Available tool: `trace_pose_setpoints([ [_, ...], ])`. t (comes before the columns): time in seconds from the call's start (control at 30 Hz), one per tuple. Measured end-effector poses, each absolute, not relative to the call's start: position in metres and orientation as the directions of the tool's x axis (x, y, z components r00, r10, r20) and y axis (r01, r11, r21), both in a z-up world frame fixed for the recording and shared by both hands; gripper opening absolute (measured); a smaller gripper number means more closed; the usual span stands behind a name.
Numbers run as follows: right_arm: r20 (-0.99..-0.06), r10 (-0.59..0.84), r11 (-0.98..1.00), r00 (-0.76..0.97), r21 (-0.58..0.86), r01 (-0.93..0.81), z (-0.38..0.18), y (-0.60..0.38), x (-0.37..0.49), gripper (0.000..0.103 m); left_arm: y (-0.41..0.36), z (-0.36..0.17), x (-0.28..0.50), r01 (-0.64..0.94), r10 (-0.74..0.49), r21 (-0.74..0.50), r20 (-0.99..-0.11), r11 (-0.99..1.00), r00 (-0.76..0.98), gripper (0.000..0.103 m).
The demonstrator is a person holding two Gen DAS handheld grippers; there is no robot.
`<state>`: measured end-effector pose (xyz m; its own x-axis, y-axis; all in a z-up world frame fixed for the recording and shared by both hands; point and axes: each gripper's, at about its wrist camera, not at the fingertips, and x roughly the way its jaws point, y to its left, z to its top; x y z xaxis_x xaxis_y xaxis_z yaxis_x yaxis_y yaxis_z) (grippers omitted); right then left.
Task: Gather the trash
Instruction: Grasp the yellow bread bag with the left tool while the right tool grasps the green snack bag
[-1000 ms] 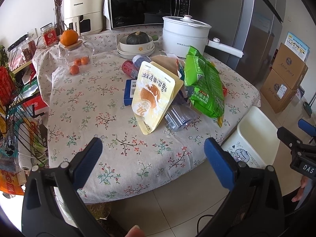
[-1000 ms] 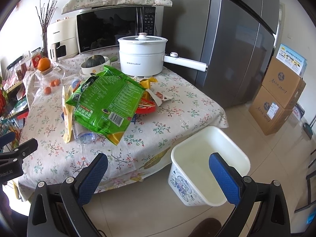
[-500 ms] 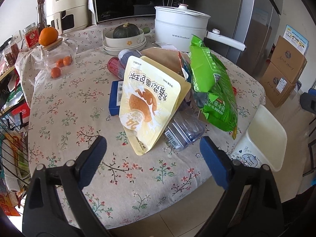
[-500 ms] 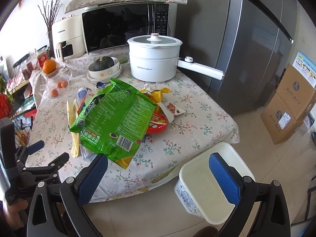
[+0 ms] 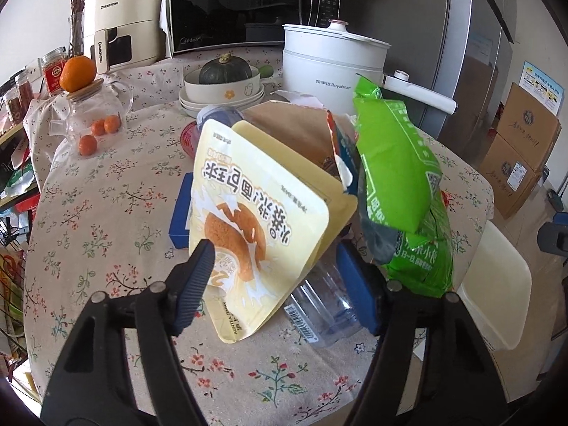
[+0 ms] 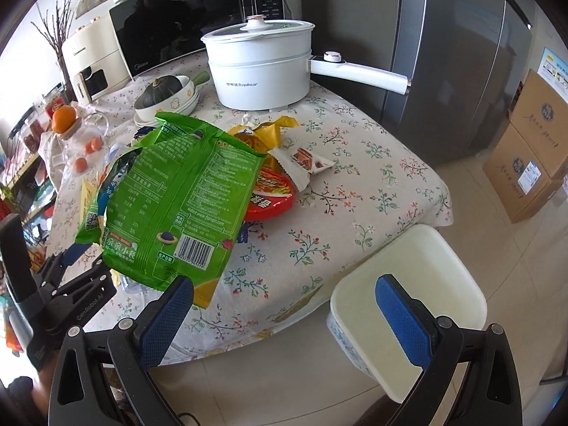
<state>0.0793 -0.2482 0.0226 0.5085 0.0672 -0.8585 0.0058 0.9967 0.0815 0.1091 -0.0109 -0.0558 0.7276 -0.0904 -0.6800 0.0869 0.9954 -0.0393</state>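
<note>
A heap of trash lies on the floral table (image 5: 106, 213). A yellow snack pouch (image 5: 255, 227) leans up in front, with a green bag (image 5: 397, 177), a clear plastic bottle (image 5: 319, 305) and a blue box (image 5: 181, 213) around it. My left gripper (image 5: 280, 277) is open, its fingers on either side of the pouch's lower end. In the right wrist view the green bag (image 6: 184, 191), a red lid (image 6: 273, 195) and a small wrapper (image 6: 305, 163) show. My right gripper (image 6: 284, 323) is open and empty, above the table edge and the white bin (image 6: 408, 291).
A white electric pot (image 6: 262, 67), a microwave (image 5: 248, 3), a bowl with a squash (image 5: 223, 78) and a glass jar with oranges (image 5: 88, 120) stand at the back. Cardboard boxes (image 6: 532, 149) and a fridge (image 6: 443, 53) are to the right.
My left gripper has moved forward over the table and now straddles the yellow pouch. My right gripper has moved closer to the table and bin.
</note>
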Motion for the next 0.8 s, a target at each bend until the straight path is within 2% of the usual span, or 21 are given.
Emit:
trace_pose_setpoints([
  [0.03, -0.858, 0.071, 0.996, 0.508, 0.084, 0.003, 0.023, -0.247, 0.079, 0.103, -0.010, -0.054, 0.110, 0.090, -0.089, -0.034, -0.677, 0.995, 0.730, 0.056],
  [0.1, -0.858, 0.072, 0.997, 0.509, 0.082, -0.003, 0.023, -0.243, 0.078, 0.103, -0.006, -0.050, 0.111, 0.083, -0.080, -0.027, -0.682, 0.996, 0.727, 0.033],
  [0.2, -0.857, 0.081, 0.996, 0.509, 0.085, -0.016, 0.023, -0.235, 0.077, 0.103, 0.008, -0.047, 0.112, 0.058, -0.071, -0.041, -0.696, 0.997, 0.715, 0.017],
  [0.3, -0.848, 0.105, 0.994, 0.520, 0.097, -0.044, 0.024, -0.223, 0.078, 0.103, 0.022, -0.044, 0.109, 0.044, -0.074, -0.061, -0.700, 0.997, 0.710, 0.006],
  [0.4, -0.844, 0.136, 0.991, 0.518, 0.124, -0.059, 0.017, -0.211, 0.087, 0.103, 0.036, -0.042, 0.105, 0.042, -0.077, -0.067, -0.709, 0.997, 0.701, 0.002],
  [0.5, -0.852, 0.215, 0.974, 0.477, 0.224, -0.039, 0.001, -0.207, 0.104, 0.103, 0.054, -0.038, 0.099, 0.025, -0.082, -0.090, -0.713, 0.996, 0.697, 0.002],
  [0.57, -0.845, 0.283, 0.951, 0.454, 0.307, -0.021, -0.010, -0.208, 0.114, 0.099, 0.066, -0.035, 0.096, 0.020, -0.096, -0.114, -0.713, 0.993, 0.694, 0.002],
  [0.63, -0.831, 0.334, 0.930, 0.446, 0.367, -0.013, -0.021, -0.207, 0.124, 0.089, 0.077, -0.035, 0.094, 0.026, -0.117, -0.137, -0.717, 0.990, 0.687, 0.002],
  [0.8, -0.827, 0.384, 0.897, 0.410, 0.439, 0.045, -0.052, -0.211, 0.139, 0.076, 0.099, -0.045, 0.091, 0.028, -0.147, -0.171, -0.738, 0.985, 0.659, 0.002],
])
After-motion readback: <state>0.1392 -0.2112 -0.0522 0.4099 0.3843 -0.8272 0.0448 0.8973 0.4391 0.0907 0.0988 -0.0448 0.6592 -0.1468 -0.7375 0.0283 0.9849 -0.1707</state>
